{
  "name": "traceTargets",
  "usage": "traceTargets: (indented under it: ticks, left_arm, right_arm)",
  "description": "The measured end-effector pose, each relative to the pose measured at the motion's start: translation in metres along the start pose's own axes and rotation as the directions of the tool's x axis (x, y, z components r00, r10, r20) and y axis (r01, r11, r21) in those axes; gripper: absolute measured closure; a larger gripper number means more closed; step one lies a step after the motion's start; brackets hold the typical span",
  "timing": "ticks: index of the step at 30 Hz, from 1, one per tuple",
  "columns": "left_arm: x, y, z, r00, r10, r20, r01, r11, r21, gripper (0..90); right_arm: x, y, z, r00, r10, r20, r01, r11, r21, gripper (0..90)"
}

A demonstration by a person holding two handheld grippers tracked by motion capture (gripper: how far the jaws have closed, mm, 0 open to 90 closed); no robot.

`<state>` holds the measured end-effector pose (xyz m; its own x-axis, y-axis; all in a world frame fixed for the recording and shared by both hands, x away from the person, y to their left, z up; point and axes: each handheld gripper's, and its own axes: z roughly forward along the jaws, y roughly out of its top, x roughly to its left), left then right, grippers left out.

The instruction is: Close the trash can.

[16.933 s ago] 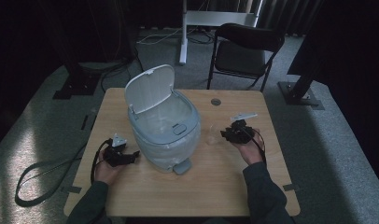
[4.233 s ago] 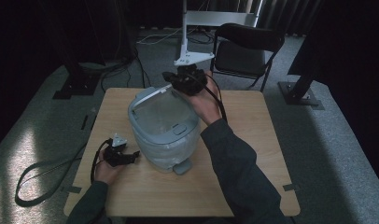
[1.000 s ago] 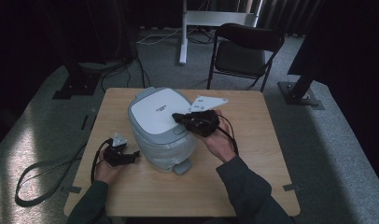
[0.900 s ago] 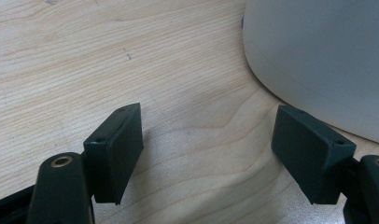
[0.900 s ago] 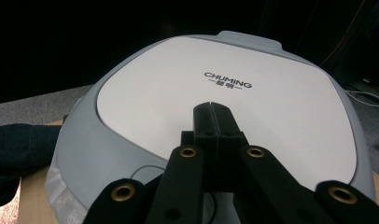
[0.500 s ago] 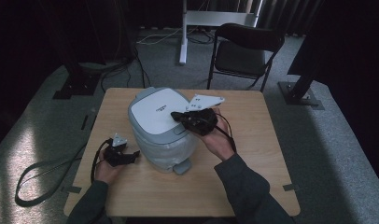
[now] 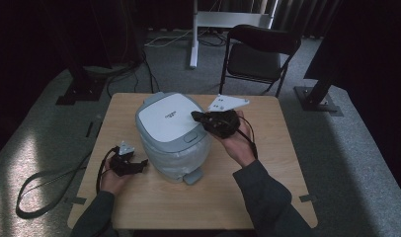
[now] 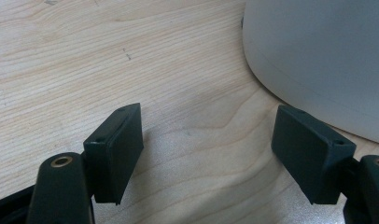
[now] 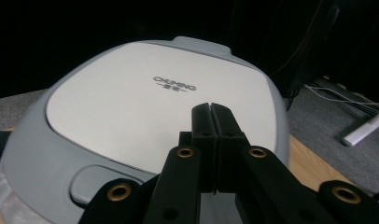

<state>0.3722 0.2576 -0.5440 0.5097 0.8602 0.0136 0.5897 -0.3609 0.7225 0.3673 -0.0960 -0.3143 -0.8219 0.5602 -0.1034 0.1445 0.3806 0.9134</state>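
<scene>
My right gripper has its jaws pressed together (nothing between them) over the cooker lid, mid-table; my left gripper sits wide apart beside its base.

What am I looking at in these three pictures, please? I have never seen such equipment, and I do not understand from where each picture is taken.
A person sits at a wooden table and holds a hand tool with two black jaws in each hand. There is no robot arm.

The high view comes from a fixed camera above the table. On the table stands a grey and white rice cooker with its lid closed.

The left gripper rests on the table beside the cooker. The left gripper view looks along its jaws: they are open, with bare wood between them and the cooker's wall close by.

The right gripper lies over the edge of the lid. The right gripper view looks along its jaws: they are pressed together, with the lid just beyond them. Neither gripper holds anything.
</scene>
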Motion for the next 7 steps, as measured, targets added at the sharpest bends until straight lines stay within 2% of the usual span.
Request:
traceTargets:
  ticks: [7]
  left_arm:
    - [0.0001, 0.0, 0.0, 1.0, 0.0, 0.0, 0.0, 1.0, 0.0, 25.2]
  right_arm:
    - [-0.0077, -0.0036, -0.006, 0.9994, 0.014, 0.031, -0.015, 1.0, 0.002, 87.0]
